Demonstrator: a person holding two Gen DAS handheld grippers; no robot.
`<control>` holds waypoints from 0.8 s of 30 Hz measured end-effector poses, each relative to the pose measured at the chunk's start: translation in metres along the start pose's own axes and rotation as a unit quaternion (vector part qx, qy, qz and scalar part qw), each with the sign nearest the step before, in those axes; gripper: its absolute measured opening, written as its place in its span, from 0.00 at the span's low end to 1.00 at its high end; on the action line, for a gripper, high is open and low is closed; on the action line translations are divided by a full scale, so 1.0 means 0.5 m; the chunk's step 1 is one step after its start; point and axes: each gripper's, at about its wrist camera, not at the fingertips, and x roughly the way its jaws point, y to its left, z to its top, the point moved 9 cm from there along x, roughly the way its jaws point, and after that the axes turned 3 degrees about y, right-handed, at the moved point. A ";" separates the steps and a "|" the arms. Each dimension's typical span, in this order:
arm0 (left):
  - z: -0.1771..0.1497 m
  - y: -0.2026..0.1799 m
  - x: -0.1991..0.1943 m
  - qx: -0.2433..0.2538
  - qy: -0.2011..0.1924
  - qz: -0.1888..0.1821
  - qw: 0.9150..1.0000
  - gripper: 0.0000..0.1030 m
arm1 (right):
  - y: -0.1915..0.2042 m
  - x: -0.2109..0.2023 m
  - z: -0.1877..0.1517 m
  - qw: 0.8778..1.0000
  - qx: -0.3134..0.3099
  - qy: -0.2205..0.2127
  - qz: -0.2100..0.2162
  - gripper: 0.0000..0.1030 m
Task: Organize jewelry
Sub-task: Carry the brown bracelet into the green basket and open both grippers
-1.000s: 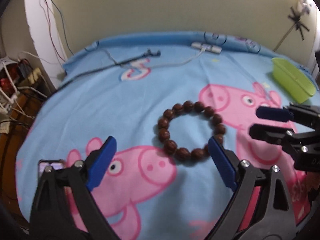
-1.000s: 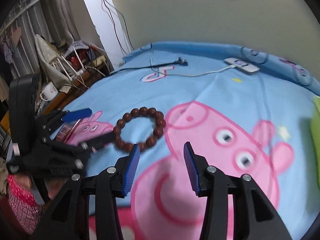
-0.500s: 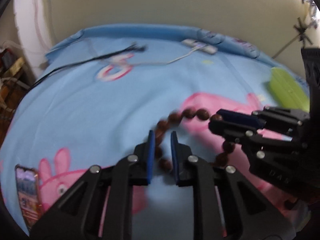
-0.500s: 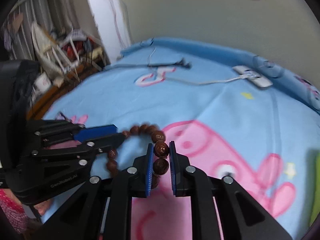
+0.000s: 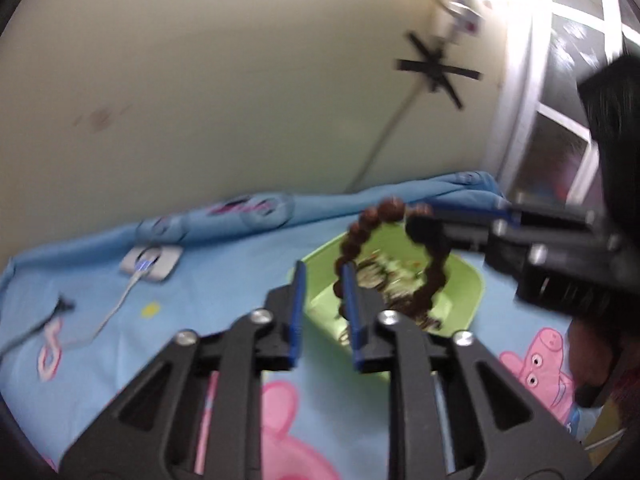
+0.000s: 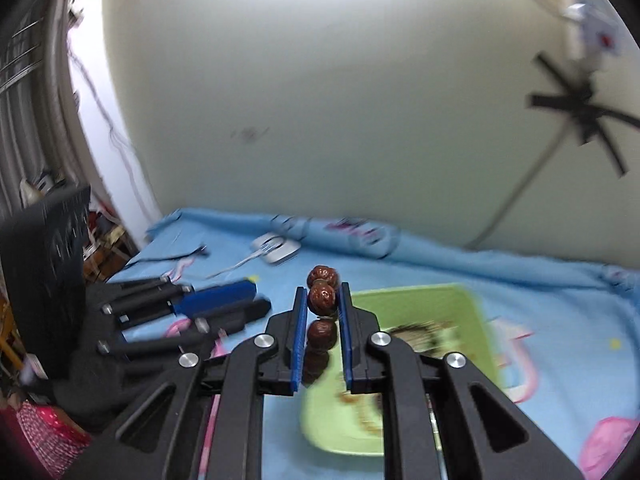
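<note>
A brown wooden bead bracelet (image 5: 356, 236) hangs in the air over a green tray (image 5: 474, 284) that has other jewelry in it. My right gripper (image 6: 322, 294) is shut on the bracelet (image 6: 322, 276), with two beads pinched between its blue pads. In the left wrist view the right gripper (image 5: 420, 218) reaches in from the right and holds the top of the loop. My left gripper (image 5: 323, 276) sits just left of the loop. Its jaws are opening, with nothing between them. The right wrist view shows the left gripper (image 6: 256, 297) at the left and the tray (image 6: 440, 296) below.
The tray lies on a blue cartoon-pig bedsheet (image 5: 224, 304) close to a cream wall. A white charger block (image 5: 150, 264) with its cable lies at the back left. A window frame (image 5: 560, 120) stands at the right. Cluttered furniture (image 6: 44, 200) lines the bed's left side.
Both grippers closed on the bracelet lying on the sheet, lifted it and carried it right, over the green tray. The left jaws have since parted off the beads; the right keeps its grip.
</note>
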 end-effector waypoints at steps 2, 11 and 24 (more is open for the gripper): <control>0.019 -0.032 0.014 0.016 -0.010 -0.008 1.000 0.39 | -0.031 -0.032 0.022 1.000 0.000 -0.009 -0.010 0.00; 0.047 -0.089 0.079 0.028 0.000 -0.032 0.999 0.41 | -0.069 -0.089 0.030 1.000 -0.001 -0.018 -0.003 0.00; 0.032 -0.045 0.138 0.006 0.018 -0.032 0.999 0.15 | -0.105 -0.029 0.004 0.998 0.047 -0.013 0.030 0.00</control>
